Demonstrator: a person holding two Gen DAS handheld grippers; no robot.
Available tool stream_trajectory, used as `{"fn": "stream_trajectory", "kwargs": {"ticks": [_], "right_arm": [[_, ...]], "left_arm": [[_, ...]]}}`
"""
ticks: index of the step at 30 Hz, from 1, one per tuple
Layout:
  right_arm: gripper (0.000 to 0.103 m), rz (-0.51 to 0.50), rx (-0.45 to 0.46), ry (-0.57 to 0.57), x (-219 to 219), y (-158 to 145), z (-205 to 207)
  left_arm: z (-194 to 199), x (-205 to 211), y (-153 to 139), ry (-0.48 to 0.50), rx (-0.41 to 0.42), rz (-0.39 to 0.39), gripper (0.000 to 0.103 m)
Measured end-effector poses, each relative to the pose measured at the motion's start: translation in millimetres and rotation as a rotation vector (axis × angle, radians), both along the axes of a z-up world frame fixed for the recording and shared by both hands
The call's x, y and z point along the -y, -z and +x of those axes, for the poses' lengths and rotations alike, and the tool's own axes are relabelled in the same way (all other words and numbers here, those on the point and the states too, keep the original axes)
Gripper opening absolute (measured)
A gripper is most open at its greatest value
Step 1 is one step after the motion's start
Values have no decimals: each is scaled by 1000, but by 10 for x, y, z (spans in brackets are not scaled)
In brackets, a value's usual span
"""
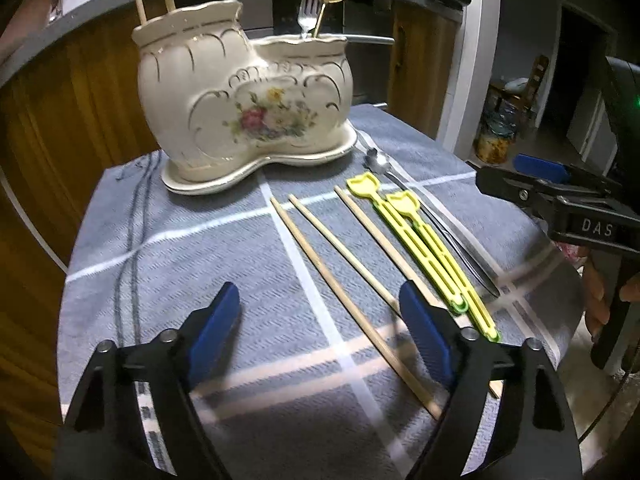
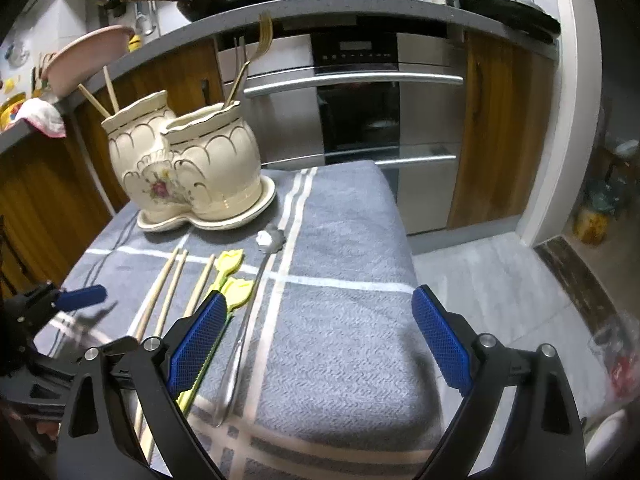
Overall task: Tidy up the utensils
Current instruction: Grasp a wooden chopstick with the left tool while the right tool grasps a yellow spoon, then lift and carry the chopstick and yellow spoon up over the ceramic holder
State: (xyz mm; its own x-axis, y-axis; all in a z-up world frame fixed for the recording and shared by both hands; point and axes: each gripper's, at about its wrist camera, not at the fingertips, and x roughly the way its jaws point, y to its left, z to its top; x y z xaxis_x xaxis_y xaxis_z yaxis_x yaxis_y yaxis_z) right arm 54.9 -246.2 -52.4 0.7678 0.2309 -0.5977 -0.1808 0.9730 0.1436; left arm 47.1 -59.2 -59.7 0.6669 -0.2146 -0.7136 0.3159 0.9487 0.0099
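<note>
From the left wrist we see our left gripper (image 1: 320, 320) spread wide and empty, low over the grey checked cloth (image 1: 180, 240). Three loose wooden chopsticks (image 1: 320, 264) lie between and just ahead of its fingers, beside two yellow-green plastic picks (image 1: 432, 248) and a steel spoon (image 1: 420, 204). The cream floral ceramic double holder (image 1: 244, 96) stands beyond, already holding two chopsticks and two forks. We judge sorting is partway done; next calls for closing on one chopstick.

From the right wrist, our right gripper (image 2: 316, 340) is likewise wide apart, holding nothing, over bare cloth near the table's right edge, with floor beyond. The spoon's handle looks closest to it, though blur makes this uncertain. Open room lies rightward; the holder is well apart.
</note>
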Motion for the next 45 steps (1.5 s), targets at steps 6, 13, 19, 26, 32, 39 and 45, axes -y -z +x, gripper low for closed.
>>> {"fn": "stream_trajectory", "kwargs": {"ticks": [6,13,19,26,32,39,45], "right_arm": [[67,-3,-34,-44,-101,25,-2],[32,24,-96,-156,-282,56,-43],[28,-14,-117,-233,-552,43,-140],[18,-36,-179,-206,-634,147,-57],[18,-24,-232,-171,-646,131,80],[18,-5,-281,-138,-668,159,210],[18,20,-285,-124,-647,164,225]], "left_arm": [[-41,44,44,38,-30,4,64],[-71,37,48,83,-34,28,17],[-69,-63,32,112,-30,71,8],[-12,-293,17,77,-45,76,7],[4,-323,5,81,-57,51,7],[98,-235,1,105,-78,62,8],[209,-202,-10,107,-104,78,20]]}}
